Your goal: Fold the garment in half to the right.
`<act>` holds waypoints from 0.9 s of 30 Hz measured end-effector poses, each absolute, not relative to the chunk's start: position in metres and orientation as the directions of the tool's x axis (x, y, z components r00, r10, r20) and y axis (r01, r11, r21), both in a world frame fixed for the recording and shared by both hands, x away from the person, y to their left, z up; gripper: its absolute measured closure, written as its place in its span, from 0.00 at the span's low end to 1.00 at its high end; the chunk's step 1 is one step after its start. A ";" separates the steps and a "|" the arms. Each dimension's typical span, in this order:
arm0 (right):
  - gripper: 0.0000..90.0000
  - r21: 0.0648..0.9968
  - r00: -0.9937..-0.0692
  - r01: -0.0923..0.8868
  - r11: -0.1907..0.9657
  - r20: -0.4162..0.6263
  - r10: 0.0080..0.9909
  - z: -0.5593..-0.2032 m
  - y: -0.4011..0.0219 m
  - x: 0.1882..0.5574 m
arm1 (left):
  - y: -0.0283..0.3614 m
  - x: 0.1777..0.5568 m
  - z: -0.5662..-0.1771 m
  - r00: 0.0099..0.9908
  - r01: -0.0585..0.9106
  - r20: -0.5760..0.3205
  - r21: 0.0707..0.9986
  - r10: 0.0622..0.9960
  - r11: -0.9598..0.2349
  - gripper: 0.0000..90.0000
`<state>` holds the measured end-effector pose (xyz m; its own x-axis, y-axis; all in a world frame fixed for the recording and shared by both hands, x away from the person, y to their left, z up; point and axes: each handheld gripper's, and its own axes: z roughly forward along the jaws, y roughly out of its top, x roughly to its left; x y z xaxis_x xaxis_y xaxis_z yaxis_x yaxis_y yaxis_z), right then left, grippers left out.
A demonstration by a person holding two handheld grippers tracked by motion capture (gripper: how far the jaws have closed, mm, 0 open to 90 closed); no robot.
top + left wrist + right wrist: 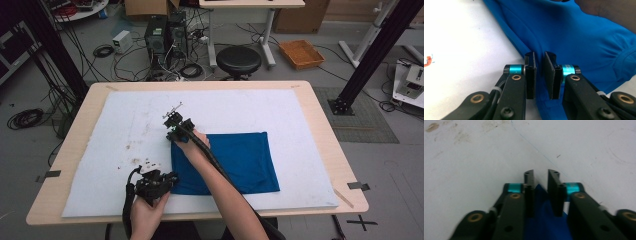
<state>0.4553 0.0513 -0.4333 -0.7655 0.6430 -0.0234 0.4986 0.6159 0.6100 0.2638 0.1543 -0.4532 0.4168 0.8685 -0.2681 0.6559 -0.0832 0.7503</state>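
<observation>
A folded blue cloth (240, 160) lies on the white mat (125, 115), right of the middle. My left gripper (171, 181) sits at the cloth's near left corner. In the left gripper view the left gripper (539, 56) has its jaws pressed close on a raised fold of the blue cloth (574, 37). My right gripper (172, 136) is at the cloth's far left corner, with the forearm lying across the cloth. In the right gripper view the right gripper (541, 173) has a corner of the cloth (541, 220) caught between its jaws, over the bare mat (474, 157).
The mat covers most of the wooden table (320, 130) and carries small brown stains (132, 146) left of the cloth. Beyond the far edge stand a black stool (238, 60), computer towers (156, 35) with cables, and an orange tray (301, 53) on the floor.
</observation>
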 end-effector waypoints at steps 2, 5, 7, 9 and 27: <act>0.96 0.616 -0.767 0.495 0.613 -0.021 0.641 -0.433 0.051 0.455 | 0.154 0.264 -0.453 0.416 0.655 -0.268 0.751 0.869 -0.082 0.89; 0.97 0.641 -0.769 0.484 0.596 -0.014 0.639 -0.428 0.050 0.454 | 0.154 0.263 -0.453 0.425 0.650 -0.269 0.755 0.864 -0.084 0.92; 0.97 0.656 -0.771 0.480 0.582 -0.001 0.637 -0.423 0.047 0.452 | 0.154 0.263 -0.452 0.430 0.646 -0.270 0.759 0.861 -0.085 0.94; 0.97 0.677 -0.776 0.476 0.562 0.021 0.631 -0.415 0.042 0.450 | 0.154 0.263 -0.451 0.440 0.641 -0.274 0.762 0.855 -0.086 0.94; 0.97 0.802 -0.783 0.443 0.402 0.128 0.608 -0.350 -0.087 0.444 | 0.077 0.268 -0.397 0.635 0.527 -0.285 0.839 0.718 -0.133 0.95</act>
<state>0.4440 -0.0874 -0.3499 -0.7835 0.6081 0.1280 0.4427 0.4017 0.8017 0.2684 0.0773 -0.3968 0.6347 0.7182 -0.2852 0.5274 -0.1328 0.8392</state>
